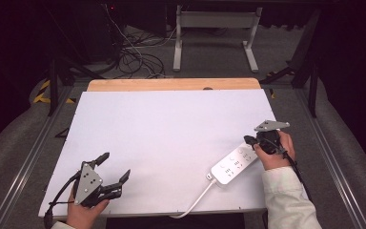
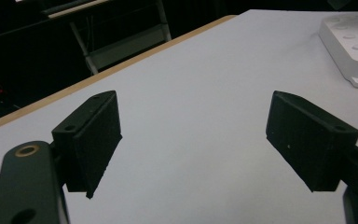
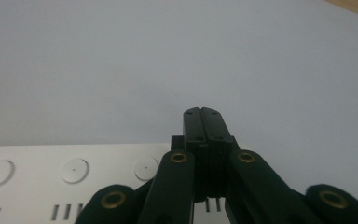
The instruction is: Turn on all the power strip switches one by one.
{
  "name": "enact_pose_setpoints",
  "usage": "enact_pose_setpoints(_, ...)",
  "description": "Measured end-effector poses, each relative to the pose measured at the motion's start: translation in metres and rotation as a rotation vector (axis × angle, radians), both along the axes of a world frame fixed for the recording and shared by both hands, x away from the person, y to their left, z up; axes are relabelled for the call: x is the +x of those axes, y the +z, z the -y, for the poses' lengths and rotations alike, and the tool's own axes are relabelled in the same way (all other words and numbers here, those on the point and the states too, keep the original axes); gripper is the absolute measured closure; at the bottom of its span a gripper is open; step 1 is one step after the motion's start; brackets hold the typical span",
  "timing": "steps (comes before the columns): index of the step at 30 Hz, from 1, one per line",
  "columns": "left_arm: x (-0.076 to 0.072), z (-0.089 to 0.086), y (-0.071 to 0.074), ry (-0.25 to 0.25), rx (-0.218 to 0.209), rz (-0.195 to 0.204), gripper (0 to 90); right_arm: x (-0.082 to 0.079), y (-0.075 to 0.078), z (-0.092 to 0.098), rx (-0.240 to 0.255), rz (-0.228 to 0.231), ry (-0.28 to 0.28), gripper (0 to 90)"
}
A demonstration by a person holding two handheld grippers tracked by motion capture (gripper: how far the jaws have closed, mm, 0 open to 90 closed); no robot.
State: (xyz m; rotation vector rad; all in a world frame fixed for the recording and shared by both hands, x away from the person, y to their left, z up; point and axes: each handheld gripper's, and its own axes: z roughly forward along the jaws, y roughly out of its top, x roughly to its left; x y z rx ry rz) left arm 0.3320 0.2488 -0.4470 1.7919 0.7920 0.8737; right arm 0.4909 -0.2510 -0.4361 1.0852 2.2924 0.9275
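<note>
We find a white power strip [image 1: 234, 165] lying flat on the white counter [image 1: 162, 138], toward the near right corner and set at a slant, its far end pointing up and to the right in the high view. Its white cord [image 1: 196, 200] leaves the near end, curves down and passes over the near edge of the counter. In the right gripper view we see the strip's top face [image 3: 74, 175] with a row of round buttons and slotted sockets beneath them. The right gripper [image 1: 250, 140] is at the far end of the strip, held in a hand with a pale sleeve behind it; its fingers [image 3: 204, 126] are pressed together with nothing between them, and their tips stand over the far edge of the strip's top face. We cannot tell whether they touch the strip. The left gripper [image 1: 115, 167] is well apart from the strip, at the near left corner of the counter, held in the other hand. Its fingers [image 2: 98, 135] stand wide apart with only bare counter between them, and one end of the strip [image 2: 352, 44] appears beyond them at the upper right of the left gripper view. A strip of bare wood [image 1: 171, 84] runs along the far edge of the counter.
</note>
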Motion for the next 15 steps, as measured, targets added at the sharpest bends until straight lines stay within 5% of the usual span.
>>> enact_pose_setpoints(15, 0.003, -0.002, 0.000, 0.024, 0.010, -0.046, 19.7, 0.006, -0.012, 0.007, -0.030, -0.051, -0.042, 90.0)
